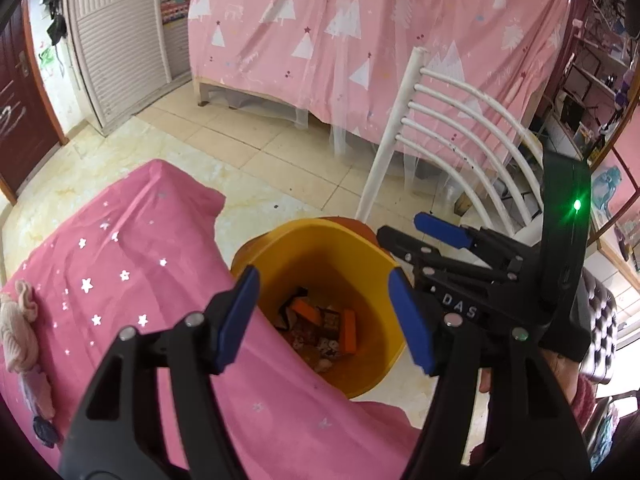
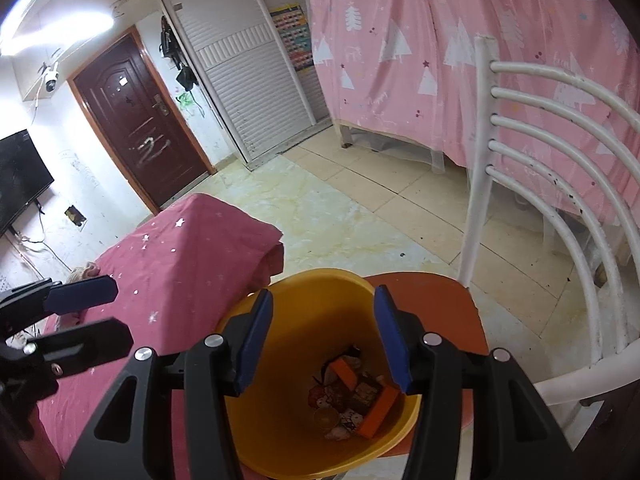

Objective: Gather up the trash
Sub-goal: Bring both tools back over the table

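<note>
Two handheld grippers hang over a yellow bin (image 2: 320, 360), each with its blue-padded jaws spread and nothing between them. The left gripper (image 1: 324, 320) frames the bin from the table side; the right gripper (image 2: 324, 344) looks straight down into it and, seen from the left camera, bears the white letters "DAS" on its black body, with one green light glowing above. At the bottom of the bin lies the trash (image 2: 352, 400): two orange boxes among printed wrappers whose writing is too small to read. The bin stands on an orange chair seat (image 2: 440, 296), just beside a table under a magenta cloth (image 1: 120, 260) with silver stars. Beyond stand one white chair back (image 2: 540, 160), a pink tree-print curtain (image 1: 360, 20) and one dark red door (image 2: 140, 120).
</note>
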{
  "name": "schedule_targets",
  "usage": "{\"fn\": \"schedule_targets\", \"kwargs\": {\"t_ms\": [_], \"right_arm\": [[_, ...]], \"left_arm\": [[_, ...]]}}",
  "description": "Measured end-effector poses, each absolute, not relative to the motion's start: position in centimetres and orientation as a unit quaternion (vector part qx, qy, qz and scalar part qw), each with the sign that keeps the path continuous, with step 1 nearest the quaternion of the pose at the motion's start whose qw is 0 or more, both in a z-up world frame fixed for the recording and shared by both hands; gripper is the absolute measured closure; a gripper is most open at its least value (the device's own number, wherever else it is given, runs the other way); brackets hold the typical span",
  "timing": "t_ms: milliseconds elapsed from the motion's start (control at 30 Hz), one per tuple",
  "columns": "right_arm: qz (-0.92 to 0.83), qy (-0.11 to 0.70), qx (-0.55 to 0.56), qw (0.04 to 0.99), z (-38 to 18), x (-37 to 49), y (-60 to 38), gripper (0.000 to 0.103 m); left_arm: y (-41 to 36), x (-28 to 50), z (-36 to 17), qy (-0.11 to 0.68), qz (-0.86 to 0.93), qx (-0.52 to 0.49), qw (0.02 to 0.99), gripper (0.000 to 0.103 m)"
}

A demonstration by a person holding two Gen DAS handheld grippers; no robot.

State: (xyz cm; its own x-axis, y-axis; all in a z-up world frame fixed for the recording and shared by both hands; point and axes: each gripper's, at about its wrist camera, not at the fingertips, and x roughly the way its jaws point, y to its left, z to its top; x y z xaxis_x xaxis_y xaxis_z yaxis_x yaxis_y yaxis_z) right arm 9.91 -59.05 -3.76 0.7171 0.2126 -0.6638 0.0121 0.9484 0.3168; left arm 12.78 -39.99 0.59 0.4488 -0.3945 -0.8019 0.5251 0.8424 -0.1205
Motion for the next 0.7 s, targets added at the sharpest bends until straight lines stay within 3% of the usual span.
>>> {"fn": "schedule_targets", "kwargs": {"t_ms": [700], "right_arm": [[0.156,0.35,0.083,0.92,1.2,11.9,-47.0,0.042]], "left_arm": [[-26.1,11.7,7.0,0.378,-0.175,0.013,0.909,0.031]]}}
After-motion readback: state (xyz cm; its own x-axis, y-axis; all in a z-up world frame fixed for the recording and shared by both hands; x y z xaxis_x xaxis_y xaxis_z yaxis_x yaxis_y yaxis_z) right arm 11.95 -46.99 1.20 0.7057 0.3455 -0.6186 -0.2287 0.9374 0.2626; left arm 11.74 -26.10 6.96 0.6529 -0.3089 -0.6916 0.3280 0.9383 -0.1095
